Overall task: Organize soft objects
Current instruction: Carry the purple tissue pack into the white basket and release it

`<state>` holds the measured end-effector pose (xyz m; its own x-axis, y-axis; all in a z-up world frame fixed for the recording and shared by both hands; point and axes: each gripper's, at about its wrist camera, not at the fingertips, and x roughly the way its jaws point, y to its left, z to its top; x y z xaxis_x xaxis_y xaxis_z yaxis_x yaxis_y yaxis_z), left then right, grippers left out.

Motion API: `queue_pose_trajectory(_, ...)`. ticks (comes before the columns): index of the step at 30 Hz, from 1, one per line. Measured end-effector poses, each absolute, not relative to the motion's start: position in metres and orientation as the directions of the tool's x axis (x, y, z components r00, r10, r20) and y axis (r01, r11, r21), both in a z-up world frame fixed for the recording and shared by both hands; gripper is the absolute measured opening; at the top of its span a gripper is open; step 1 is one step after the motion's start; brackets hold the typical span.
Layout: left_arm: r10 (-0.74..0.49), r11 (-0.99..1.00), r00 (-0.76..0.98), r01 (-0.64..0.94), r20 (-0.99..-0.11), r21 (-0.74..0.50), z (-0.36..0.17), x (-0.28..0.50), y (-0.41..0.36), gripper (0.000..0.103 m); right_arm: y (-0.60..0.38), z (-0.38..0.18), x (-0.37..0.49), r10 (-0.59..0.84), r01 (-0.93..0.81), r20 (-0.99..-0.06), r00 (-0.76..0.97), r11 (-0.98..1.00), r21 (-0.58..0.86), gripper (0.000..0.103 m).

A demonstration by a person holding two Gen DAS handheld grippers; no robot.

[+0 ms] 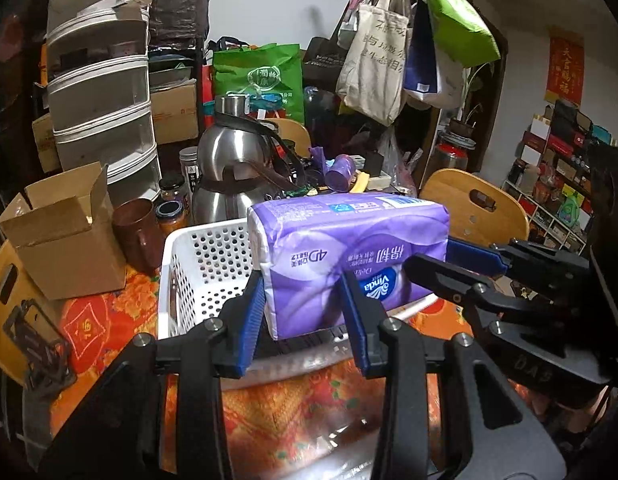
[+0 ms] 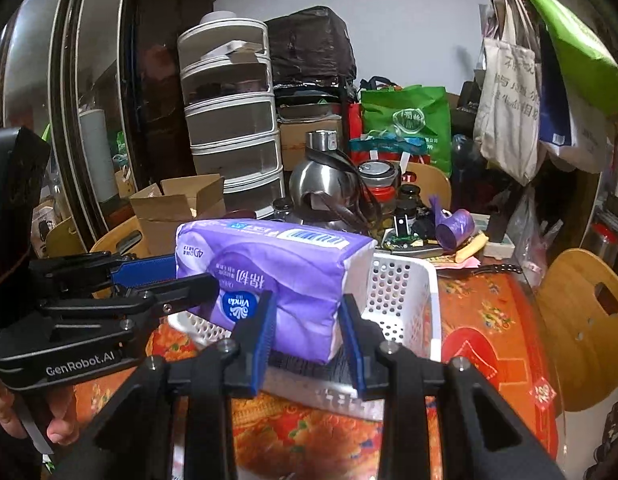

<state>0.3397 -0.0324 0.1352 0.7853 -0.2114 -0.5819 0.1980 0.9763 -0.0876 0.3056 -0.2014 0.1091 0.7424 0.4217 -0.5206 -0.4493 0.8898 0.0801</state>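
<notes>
You have one purple tissue pack (image 1: 345, 248) held in the air over the white perforated basket (image 1: 197, 268), its underside clear of the basket floor. The pack's printing reads upside down in both wrist views, and its far side is hidden from you. Part of the basket's interior is covered by the pack, so you cannot tell whether anything lies inside.

Your left tongs (image 1: 305, 316) are clenched on the pack's left end, blue pads pressing into the wrapper on either side. Your right tongs (image 2: 307, 330) grasp the right end the same way. Each pair shows in the other's view, reaching in from the side: two tongs, one pack, one basket. Both point forward and slightly downward. Only the fingers of your left hand (image 2: 13, 416) show, cut off at the frame's lower left corner.

The basket rests on the surface with the red and orange flowered cloth (image 2: 485, 320). Behind it stand one steel kettle (image 1: 233, 172), one open cardboard box (image 1: 65, 232) and one brown cup (image 1: 135, 228). Jars behind the kettle overlap too much to count.
</notes>
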Motion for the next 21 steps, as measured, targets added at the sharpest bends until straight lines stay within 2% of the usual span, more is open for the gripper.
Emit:
queue_pose_trajectory(7, -0.195, 0.981, 0.776, 0.168, -0.599, -0.102, 0.122, 0.377, -0.028, 0.036, -0.195, 0.101, 0.339, 0.416, -0.443, -0.545, 0.728, 0.892, 0.089, 0.031)
queue_pose_trajectory(9, -0.177, 0.984, 0.789, 0.145, -0.588, -0.102, 0.119, 0.384, -0.025, 0.044, -0.192, 0.099, 0.343, 0.423, -0.448, -0.542, 0.726, 0.889, 0.093, 0.031)
queue_pose_trajectory(10, -0.157, 0.988, 0.799, 0.123, -0.580, -0.097, 0.116, 0.386, -0.023, 0.062, -0.191, 0.097, 0.345, 0.424, -0.449, -0.532, 0.733, 0.889, 0.090, 0.033)
queue_pose_trajectory(11, -0.129, 0.992, 0.802, 0.098, -0.583, -0.085, 0.112, 0.390, -0.020, 0.080, -0.189, 0.093, 0.347, 0.410, -0.439, -0.538, 0.737, 0.895, 0.081, 0.047)
queue_pose_trajectory(12, -0.094, 0.995, 0.800, 0.067, -0.592, -0.067, 0.107, 0.393, -0.017, 0.086, -0.190, 0.088, 0.352, 0.374, -0.408, -0.561, 0.739, 0.910, 0.071, 0.054)
queue_pose_trajectory(13, -0.063, 0.998, 0.795, 0.040, -0.604, -0.052, 0.101, 0.396, -0.012, 0.091, -0.193, 0.081, 0.356, 0.353, -0.384, -0.578, 0.736, 0.920, 0.073, 0.070)
queue_pose_trajectory(14, -0.086, 0.996, 0.782, 0.052, -0.618, -0.074, 0.095, 0.398, -0.006, 0.091, -0.197, 0.075, 0.358, 0.343, -0.369, -0.592, 0.729, 0.926, 0.082, 0.079)
queue_pose_trajectory(17, -0.117, 0.991, 0.751, 0.048, -0.650, -0.123, 0.082, 0.401, 0.008, 0.091, -0.207, 0.064, 0.362, 0.336, -0.345, -0.611, 0.717, 0.933, 0.108, 0.080)
queue_pose_trajectory(21, -0.115, 0.992, 0.745, 0.054, -0.658, -0.113, 0.074, 0.396, 0.013, 0.091, -0.207, 0.059, 0.356, 0.328, -0.348, -0.620, 0.713, 0.933, 0.092, 0.080)
